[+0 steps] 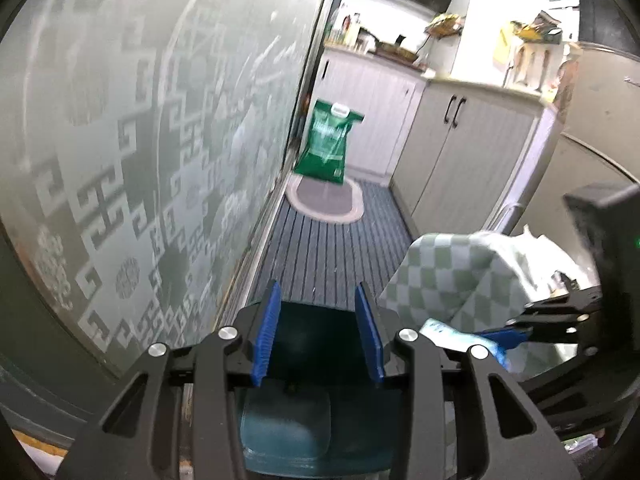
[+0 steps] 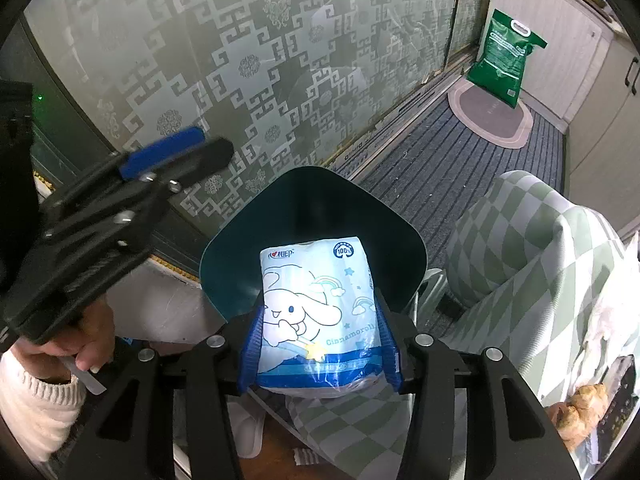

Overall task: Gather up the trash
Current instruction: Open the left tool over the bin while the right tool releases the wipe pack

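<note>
My right gripper (image 2: 320, 344) is shut on a blue and white Cinnamoroll tissue pack (image 2: 316, 312) and holds it over the open dark teal bin (image 2: 240, 272), whose raised lid (image 2: 312, 200) stands behind the pack. My left gripper (image 1: 320, 332) is open and empty, its blue pads (image 1: 266, 332) apart above the same teal bin (image 1: 288, 432). In the left wrist view the right gripper (image 1: 516, 334) comes in from the right with the tissue pack (image 1: 440, 330). In the right wrist view the left gripper (image 2: 168, 160) shows at the left.
A frosted patterned glass door (image 1: 140, 140) runs along the left. A green-checked cloth (image 2: 540, 248) drapes over something at the right. A green sack (image 2: 506, 64) stands on an oval mat (image 2: 492, 120) down the striped floor, beside white cabinets (image 1: 468, 152).
</note>
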A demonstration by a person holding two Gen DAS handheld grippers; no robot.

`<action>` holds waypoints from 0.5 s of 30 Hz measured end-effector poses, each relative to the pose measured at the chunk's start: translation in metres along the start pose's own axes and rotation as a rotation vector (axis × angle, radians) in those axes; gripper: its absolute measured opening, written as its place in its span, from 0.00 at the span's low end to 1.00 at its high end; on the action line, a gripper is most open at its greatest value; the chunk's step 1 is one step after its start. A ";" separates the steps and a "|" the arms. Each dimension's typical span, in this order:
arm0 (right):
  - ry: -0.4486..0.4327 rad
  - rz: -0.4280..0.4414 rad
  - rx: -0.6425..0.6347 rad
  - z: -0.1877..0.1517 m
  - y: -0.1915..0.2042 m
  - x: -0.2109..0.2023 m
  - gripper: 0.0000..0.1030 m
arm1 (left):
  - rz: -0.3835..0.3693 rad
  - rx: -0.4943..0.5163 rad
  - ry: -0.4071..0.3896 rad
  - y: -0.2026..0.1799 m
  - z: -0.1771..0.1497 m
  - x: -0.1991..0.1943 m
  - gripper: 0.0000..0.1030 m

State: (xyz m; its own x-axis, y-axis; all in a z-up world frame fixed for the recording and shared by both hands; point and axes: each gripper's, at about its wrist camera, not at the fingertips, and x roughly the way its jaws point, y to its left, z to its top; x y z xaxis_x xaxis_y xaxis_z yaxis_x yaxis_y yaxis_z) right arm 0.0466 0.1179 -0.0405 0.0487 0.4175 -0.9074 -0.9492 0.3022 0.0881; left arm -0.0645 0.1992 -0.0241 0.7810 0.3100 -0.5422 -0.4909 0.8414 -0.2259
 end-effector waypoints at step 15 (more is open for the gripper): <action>-0.119 -0.025 -0.016 0.003 -0.003 -0.025 0.60 | -0.055 -0.017 -0.140 -0.014 0.015 -0.029 0.53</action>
State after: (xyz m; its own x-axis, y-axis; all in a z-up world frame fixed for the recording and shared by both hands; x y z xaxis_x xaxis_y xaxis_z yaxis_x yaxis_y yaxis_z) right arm 0.0489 0.1086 -0.0165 0.1079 0.5094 -0.8538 -0.9519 0.3006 0.0591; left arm -0.0749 0.1851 0.0071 0.8527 0.3230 -0.4105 -0.4510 0.8518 -0.2666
